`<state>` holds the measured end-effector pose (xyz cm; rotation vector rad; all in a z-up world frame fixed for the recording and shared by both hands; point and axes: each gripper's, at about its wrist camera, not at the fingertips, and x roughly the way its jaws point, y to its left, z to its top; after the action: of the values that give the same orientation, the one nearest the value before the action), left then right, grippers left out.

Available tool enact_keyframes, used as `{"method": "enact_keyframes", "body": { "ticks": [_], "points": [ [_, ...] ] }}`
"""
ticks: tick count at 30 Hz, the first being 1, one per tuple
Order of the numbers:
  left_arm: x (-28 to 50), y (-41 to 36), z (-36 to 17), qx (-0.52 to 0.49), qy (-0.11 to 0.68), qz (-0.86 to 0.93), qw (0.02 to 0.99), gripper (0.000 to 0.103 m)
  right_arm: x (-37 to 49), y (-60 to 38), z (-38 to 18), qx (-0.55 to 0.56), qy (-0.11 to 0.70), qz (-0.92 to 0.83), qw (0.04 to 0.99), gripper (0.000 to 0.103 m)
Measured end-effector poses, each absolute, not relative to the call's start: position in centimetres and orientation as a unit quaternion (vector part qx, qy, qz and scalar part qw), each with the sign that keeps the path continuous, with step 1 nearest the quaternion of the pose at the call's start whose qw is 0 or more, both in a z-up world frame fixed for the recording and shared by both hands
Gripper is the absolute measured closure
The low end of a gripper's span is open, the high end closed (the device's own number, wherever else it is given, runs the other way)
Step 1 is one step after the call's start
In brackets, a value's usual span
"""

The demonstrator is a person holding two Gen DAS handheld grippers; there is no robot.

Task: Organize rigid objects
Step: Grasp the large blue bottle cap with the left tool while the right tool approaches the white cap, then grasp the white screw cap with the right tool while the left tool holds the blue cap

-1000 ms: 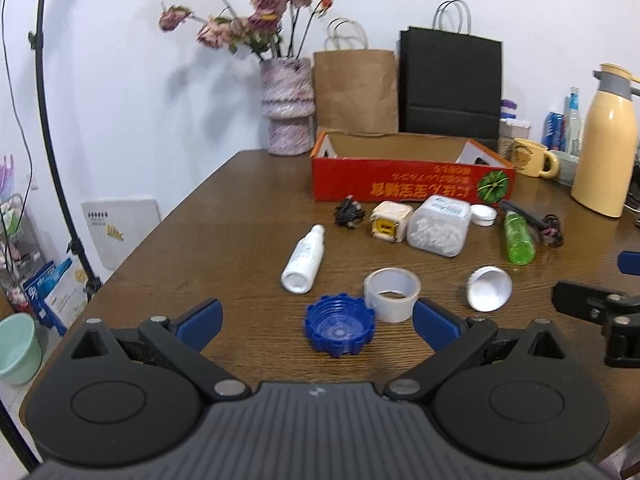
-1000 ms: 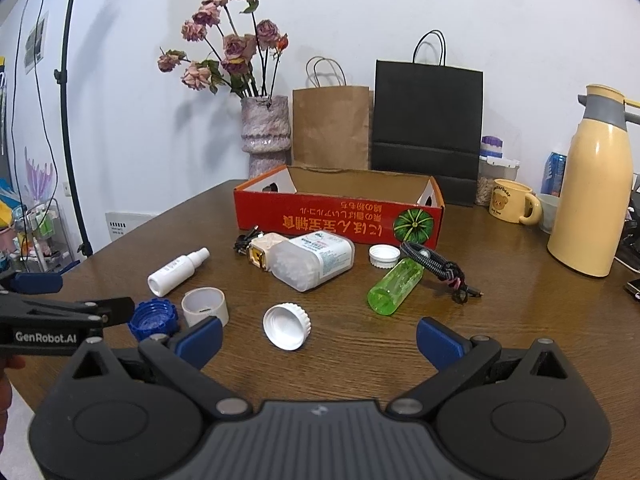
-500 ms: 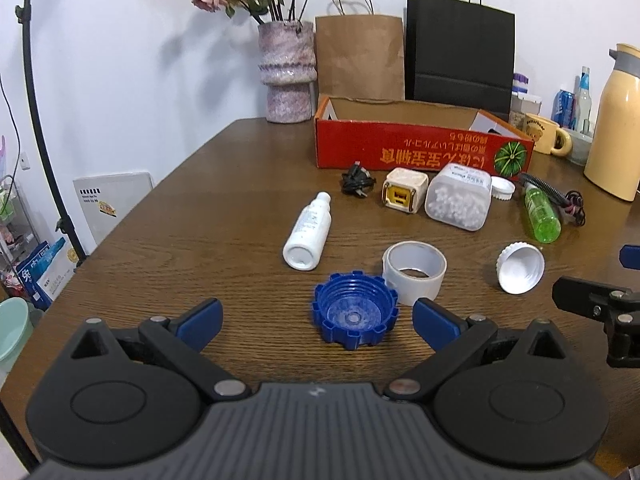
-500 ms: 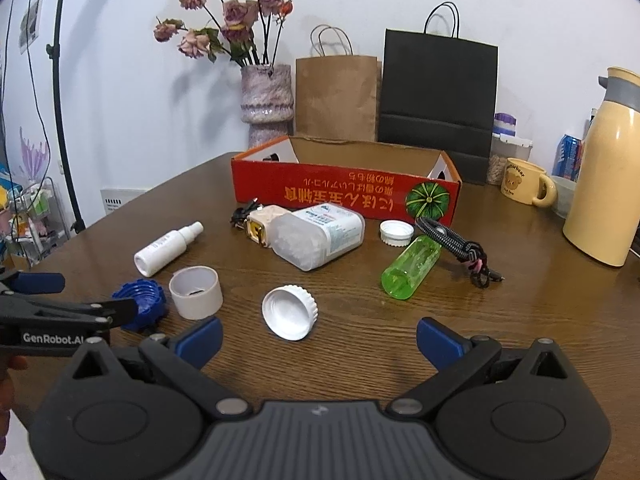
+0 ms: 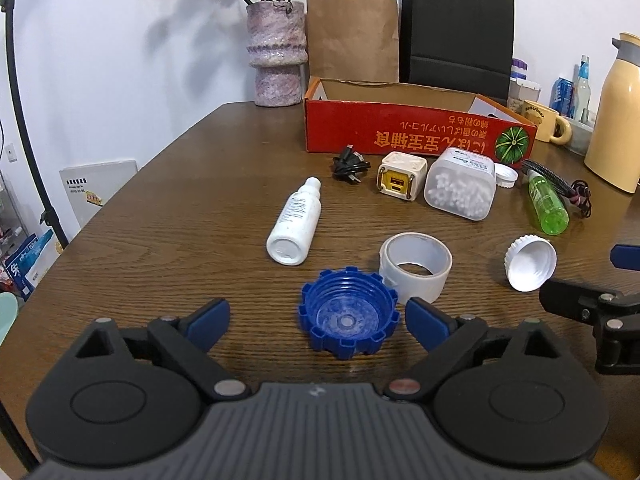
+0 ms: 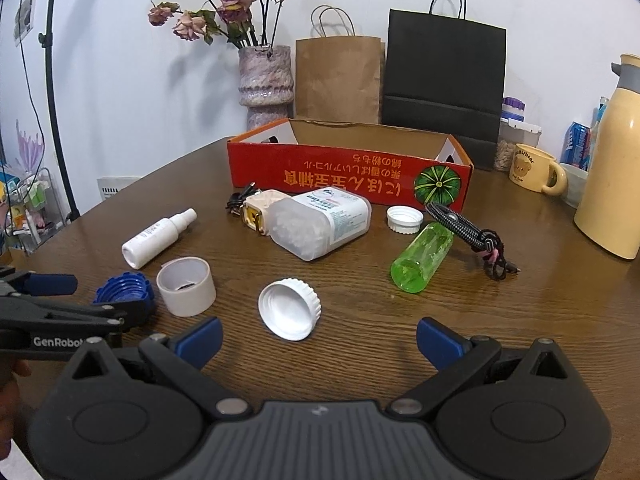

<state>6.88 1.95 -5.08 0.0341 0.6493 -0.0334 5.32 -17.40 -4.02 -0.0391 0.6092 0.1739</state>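
Both tongs have come lower; the left tongs, just closing though not yet gripping, bracket the blue cap on the table; right tongs spread near the white cap. Pickup appears imminent.

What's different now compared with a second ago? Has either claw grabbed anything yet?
Nothing is grabbed yet. Both claws have come forward and lower over the table. The left gripper now frames the blue cap, its jaws just closing a little with the cap between them, pads not pressing. The right gripper, wide open, nears the white cap. The objects on the table haven't moved.
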Motion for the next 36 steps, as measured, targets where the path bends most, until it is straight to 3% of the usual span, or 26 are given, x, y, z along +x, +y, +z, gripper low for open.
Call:
{"method": "enact_keyframes", "body": {
  "ticks": [3,6,25,32,36],
  "points": [
    [7.1,1.6,-5.3,0.019,0.321,-0.022,0.947,0.021,5.5,-17.4,-4.1,-0.019,0.301,0.087,0.949,0.0],
    [7.3,1.6,-5.4,0.017,0.325,-0.03,0.945,0.048,5.8,-17.3,-4.2,-0.019,0.303,0.088,0.949,0.0],
    [7.0,3.1,-4.1,0.009,0.298,-0.012,0.954,0.048,9.0,-15.9,-5.3,-0.036,0.325,0.082,0.941,0.003],
    [6.9,3.1,-3.6,0.011,0.29,-0.013,0.957,0.048,9.7,-15.3,-5.5,-0.036,0.329,0.096,0.939,0.024],
    [7.0,3.1,-3.5,0.01,0.288,-0.014,0.957,0.048,9.8,-15.4,-5.6,-0.028,0.333,0.109,0.936,0.053]
  ]
}}
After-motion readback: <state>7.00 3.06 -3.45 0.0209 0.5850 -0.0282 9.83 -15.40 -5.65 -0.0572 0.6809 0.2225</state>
